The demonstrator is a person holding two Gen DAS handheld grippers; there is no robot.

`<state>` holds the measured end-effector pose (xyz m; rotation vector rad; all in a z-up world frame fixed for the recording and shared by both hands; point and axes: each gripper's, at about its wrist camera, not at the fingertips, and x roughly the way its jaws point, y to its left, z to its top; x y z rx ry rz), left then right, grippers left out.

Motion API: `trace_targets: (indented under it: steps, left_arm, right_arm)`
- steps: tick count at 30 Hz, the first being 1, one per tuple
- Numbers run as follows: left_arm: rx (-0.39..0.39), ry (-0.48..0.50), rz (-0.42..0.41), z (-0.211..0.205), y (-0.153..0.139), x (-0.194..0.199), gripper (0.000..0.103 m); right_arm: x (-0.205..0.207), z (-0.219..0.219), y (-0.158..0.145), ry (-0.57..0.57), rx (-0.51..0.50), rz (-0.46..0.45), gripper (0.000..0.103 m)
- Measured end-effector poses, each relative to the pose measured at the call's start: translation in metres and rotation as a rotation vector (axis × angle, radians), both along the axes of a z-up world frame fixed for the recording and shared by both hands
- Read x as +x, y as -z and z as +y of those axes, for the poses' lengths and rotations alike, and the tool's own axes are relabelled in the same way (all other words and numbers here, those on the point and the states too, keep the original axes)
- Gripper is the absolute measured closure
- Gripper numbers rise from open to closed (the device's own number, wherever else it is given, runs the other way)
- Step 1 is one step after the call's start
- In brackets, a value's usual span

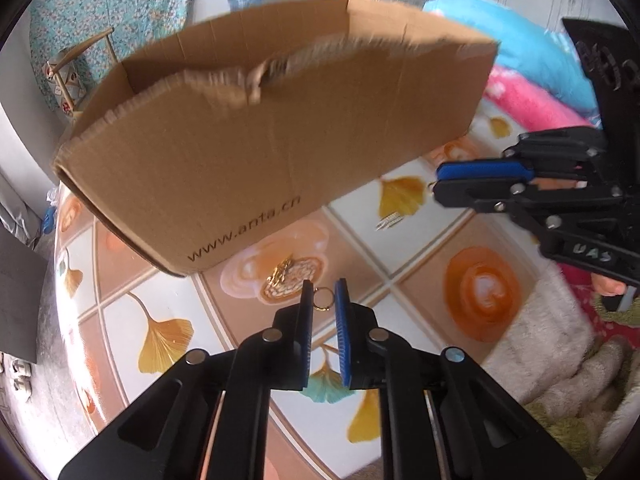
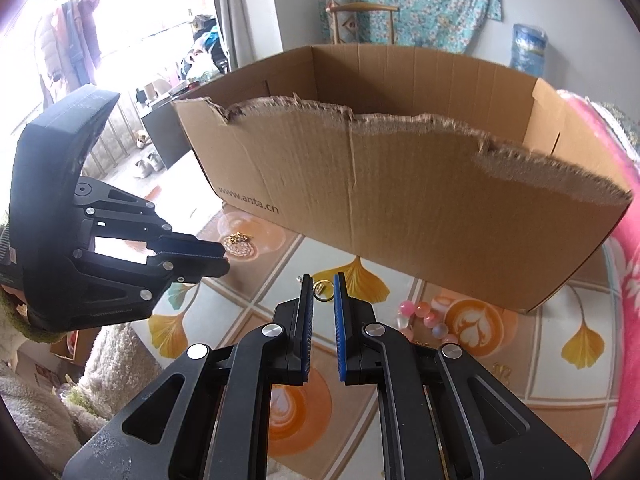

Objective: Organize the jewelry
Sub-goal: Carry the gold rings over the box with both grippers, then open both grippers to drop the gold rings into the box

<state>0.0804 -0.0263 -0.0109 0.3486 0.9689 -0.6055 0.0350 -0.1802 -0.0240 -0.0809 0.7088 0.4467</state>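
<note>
Gold hoop earring [image 1: 322, 301] pinched at the tips of the left tool [image 1: 325, 300]; its twin [image 2: 322, 292], seemingly, likewise clamped in the right tool [image 2: 323, 294]. Torn brown cardboard box [image 2: 400, 200] at twelve o'clock: lift over its ragged rim before releasing.

One torn cardboard box [image 2: 400, 200], two grippers, two small gold rings [image 1: 322, 300] [image 2: 322, 291], one gold chain [image 1: 282, 272], several pink beads [image 2: 424, 316]
</note>
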Motion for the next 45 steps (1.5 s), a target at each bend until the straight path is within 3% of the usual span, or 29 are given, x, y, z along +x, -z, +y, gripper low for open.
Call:
trace_targets:
  steps: [7, 10, 13, 16, 19, 23, 26, 34, 39, 43, 45]
  left_arm:
    - [-0.146, -0.005, -0.138, 0.013, -0.078, -0.016, 0.093]
    - [-0.221, -0.01, -0.189, 0.018, -0.11, -0.006, 0.093]
    - [-0.234, -0.008, -0.201, 0.011, -0.124, 0.02, 0.093]
    - [-0.224, -0.014, -0.111, -0.003, -0.122, 0.063, 0.093]
    - [-0.208, -0.015, 0.056, -0.023, -0.107, 0.113, 0.093]
    - [-0.157, -0.044, 0.244, -0.045, -0.077, 0.165, 0.093]
    - [-0.149, -0.086, 0.382, -0.054, -0.055, 0.192, 0.092]
    - [-0.116, -0.117, 0.43, -0.067, -0.037, 0.206, 0.092]
    - [-0.123, -0.122, 0.421, -0.066, -0.037, 0.205, 0.069]
    - [-0.121, -0.133, 0.384, -0.064, -0.045, 0.201, 0.062]
    - [-0.125, -0.139, 0.353, -0.061, -0.053, 0.199, 0.057]
  right_arm:
    - [-0.02, -0.015, -0.061, -0.06, 0.084, -0.108, 0.095]
    - [-0.015, -0.024, -0.095, -0.096, 0.09, -0.176, 0.095]
    - [0.012, -0.03, -0.119, -0.107, 0.064, -0.172, 0.095]
    - [0.055, -0.029, -0.128, -0.107, 0.0, -0.103, 0.095]
    - [0.107, -0.026, -0.122, -0.121, -0.022, 0.057, 0.095]
    - [0.161, -0.027, -0.094, -0.12, -0.07, 0.253, 0.095]
    - [0.179, -0.028, -0.076, -0.109, -0.09, 0.325, 0.095]
    - [0.203, -0.032, -0.061, -0.099, -0.081, 0.353, 0.089]
    - [0.198, -0.039, -0.072, -0.081, -0.072, 0.306, 0.081]
    - [0.189, -0.044, -0.086, -0.06, -0.075, 0.259, 0.074]
    - [0.179, -0.047, -0.096, -0.049, -0.071, 0.226, 0.063]
